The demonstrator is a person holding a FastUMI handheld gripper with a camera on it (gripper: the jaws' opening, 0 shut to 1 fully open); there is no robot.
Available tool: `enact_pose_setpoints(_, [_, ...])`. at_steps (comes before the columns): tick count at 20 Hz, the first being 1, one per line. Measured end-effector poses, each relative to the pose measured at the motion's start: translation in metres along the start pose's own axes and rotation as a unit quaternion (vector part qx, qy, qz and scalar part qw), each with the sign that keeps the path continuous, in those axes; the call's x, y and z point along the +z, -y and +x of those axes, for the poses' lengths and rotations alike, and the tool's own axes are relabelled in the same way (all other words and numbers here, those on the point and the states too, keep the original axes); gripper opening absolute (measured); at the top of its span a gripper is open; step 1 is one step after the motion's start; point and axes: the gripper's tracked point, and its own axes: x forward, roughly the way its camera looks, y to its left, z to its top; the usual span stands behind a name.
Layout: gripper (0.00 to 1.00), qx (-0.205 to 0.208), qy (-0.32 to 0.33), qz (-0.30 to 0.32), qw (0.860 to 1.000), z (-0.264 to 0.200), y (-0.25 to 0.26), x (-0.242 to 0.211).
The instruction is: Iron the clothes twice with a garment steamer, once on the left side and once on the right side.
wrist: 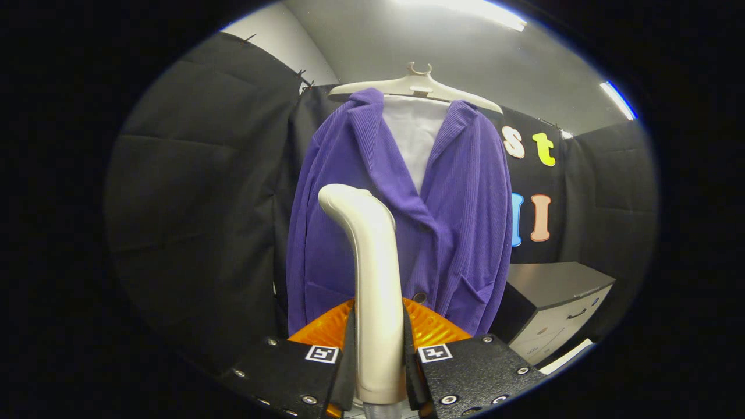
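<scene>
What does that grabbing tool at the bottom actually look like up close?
The gripper has two flat, blocky halves with a rough speckled finish, studded with small round silver screws along their edges. Each half carries a small square white tag printed with a black blocky pattern. Two thin upright fingers stand at its middle. No cables or sleeves are visible.

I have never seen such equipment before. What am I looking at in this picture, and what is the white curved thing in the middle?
The camera rides on hand-held tongs and looks forward along their two fingers. Both fingers press on the white curved handle of a garment steamer, whose orange part sits just behind them. Beyond it, a purple jacket over a white shirt hangs on a pale hanger against black cloth. Beside the jacket stands a grey cabinet with drawers.
</scene>
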Motion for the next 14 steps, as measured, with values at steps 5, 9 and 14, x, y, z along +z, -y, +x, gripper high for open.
enact_pose_setpoints(5, [0.35,0.008,-0.051,-0.005,0.999,-0.003,0.002,-0.041])
enact_pose_setpoints(9, [0.35,0.015,-0.065,-0.021,0.998,-0.003,0.003,-0.059])
enact_pose_setpoints(14, [0.35,0.028,-0.108,-0.006,0.994,-0.013,0.002,-0.090])
